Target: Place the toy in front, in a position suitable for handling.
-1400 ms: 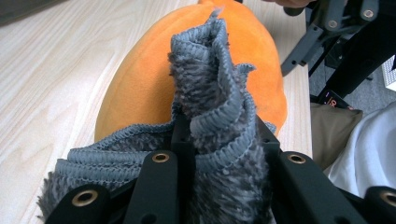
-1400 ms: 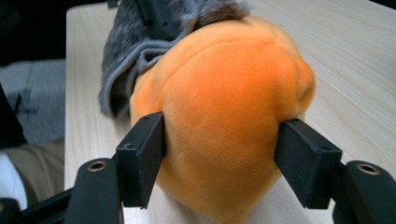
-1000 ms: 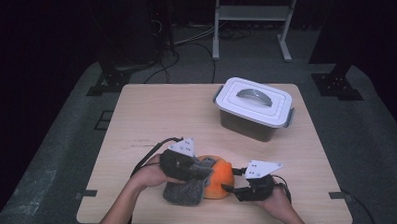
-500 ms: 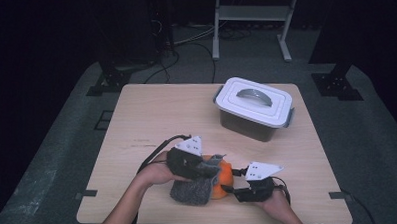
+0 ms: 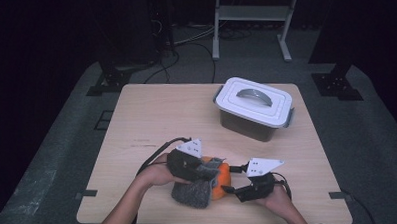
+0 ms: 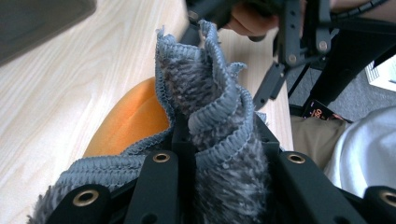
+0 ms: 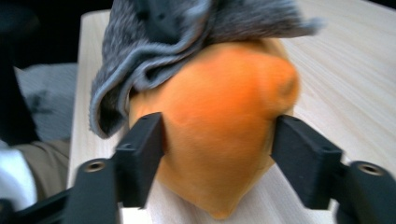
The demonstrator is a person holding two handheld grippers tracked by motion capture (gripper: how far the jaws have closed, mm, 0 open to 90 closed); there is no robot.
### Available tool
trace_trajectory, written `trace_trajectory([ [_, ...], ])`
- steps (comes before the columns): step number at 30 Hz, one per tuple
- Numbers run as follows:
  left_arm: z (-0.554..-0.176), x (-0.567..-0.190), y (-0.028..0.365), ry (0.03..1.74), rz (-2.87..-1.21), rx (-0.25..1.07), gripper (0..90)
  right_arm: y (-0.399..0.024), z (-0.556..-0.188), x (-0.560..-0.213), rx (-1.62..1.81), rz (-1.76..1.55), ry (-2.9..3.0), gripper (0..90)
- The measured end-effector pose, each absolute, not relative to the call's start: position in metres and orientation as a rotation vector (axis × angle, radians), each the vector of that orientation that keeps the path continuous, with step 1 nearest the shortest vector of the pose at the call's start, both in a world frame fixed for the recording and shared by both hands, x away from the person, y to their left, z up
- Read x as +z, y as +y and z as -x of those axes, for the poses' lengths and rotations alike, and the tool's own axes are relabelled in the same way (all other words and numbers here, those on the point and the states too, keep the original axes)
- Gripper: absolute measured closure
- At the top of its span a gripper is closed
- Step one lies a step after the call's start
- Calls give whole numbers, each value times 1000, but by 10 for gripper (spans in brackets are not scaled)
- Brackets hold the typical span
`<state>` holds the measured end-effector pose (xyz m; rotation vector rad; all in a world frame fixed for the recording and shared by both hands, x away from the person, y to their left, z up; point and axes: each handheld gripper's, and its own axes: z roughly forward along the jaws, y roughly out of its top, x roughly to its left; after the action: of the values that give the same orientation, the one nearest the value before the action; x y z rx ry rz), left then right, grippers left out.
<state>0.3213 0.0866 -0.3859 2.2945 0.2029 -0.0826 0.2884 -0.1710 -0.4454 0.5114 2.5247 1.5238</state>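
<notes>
- High view: forearms come in from the bottom edge. Left gripper (image 5: 200, 171) lies over the grey cloth (image 5: 193, 192), which drapes the orange object (image 5: 223, 182) near the front edge of the wooden table (image 5: 156, 120). Right gripper (image 5: 234, 189) points left at the orange object. Lidded white container (image 5: 254, 106) sits well apart toward the far right. Dark room, cables on grey floor.
- Left gripper view: jaws clamped on a bunched fold of grey cloth (image 6: 210, 107); orange object (image 6: 130, 121) just beside it on the table.
- Right gripper view: jaws have just been opening; they flank the orange object (image 7: 215, 121), the right one clear of it, contact at the left unclear.
</notes>
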Motion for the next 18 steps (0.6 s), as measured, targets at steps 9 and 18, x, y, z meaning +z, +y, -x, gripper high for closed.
trace_trajectory([
  [9,-324,-378,90,197,-2261,-71,696,-164,-301,-452,1555,-506,2583,549],
  [18,-336,-374,105,264,-2281,33,694,-170,-307,-439,1462,-481,2511,595],
])
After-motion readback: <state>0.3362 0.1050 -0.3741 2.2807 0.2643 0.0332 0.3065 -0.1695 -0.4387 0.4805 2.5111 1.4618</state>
